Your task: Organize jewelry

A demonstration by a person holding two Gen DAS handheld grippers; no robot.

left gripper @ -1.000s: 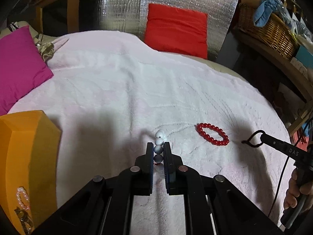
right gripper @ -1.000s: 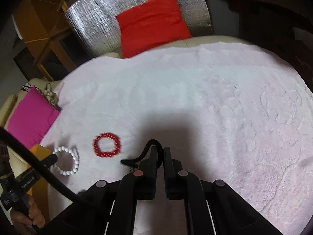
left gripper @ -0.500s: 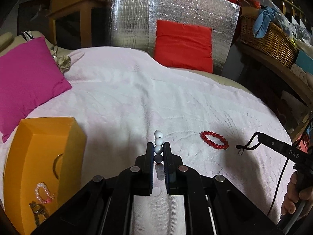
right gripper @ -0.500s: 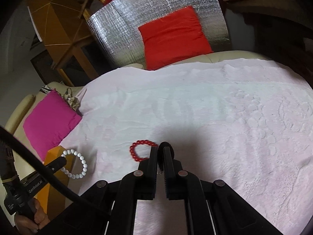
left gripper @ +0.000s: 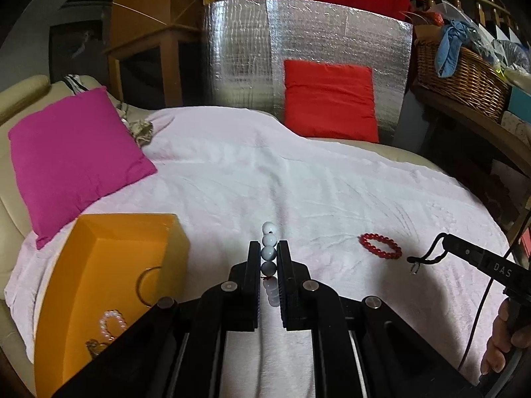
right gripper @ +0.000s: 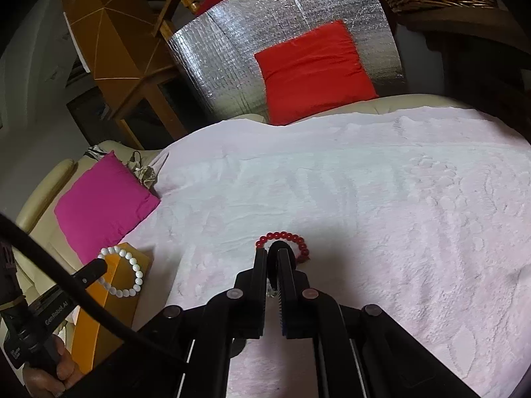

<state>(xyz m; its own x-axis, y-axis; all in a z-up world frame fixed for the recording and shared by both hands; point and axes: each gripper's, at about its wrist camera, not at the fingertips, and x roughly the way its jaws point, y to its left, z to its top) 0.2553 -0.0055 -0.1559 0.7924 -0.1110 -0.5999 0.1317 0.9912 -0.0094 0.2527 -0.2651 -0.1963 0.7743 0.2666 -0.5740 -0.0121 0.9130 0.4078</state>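
Gripping one white bead bracelet (left gripper: 268, 248), the left hand-held gripper (left gripper: 268, 255) has its jaws closed on the beads, four of them showing between and past the tips, above the pink blanket (left gripper: 298, 182). At eight o'clock from it sits one orange box (left gripper: 109, 265) holding one pink bead bracelet (left gripper: 113, 323), one thin bangle (left gripper: 146, 285) and one darker piece I cannot make out. One red bead bracelet (left gripper: 380, 247) lies on the blanket at three o'clock. The right hand-held gripper (right gripper: 272, 258) is pinched on one black cord loop (right gripper: 277, 248), with a small clear pendant hanging from it. Two cushions: one magenta cushion (left gripper: 76, 156), one red cushion (left gripper: 328, 99).
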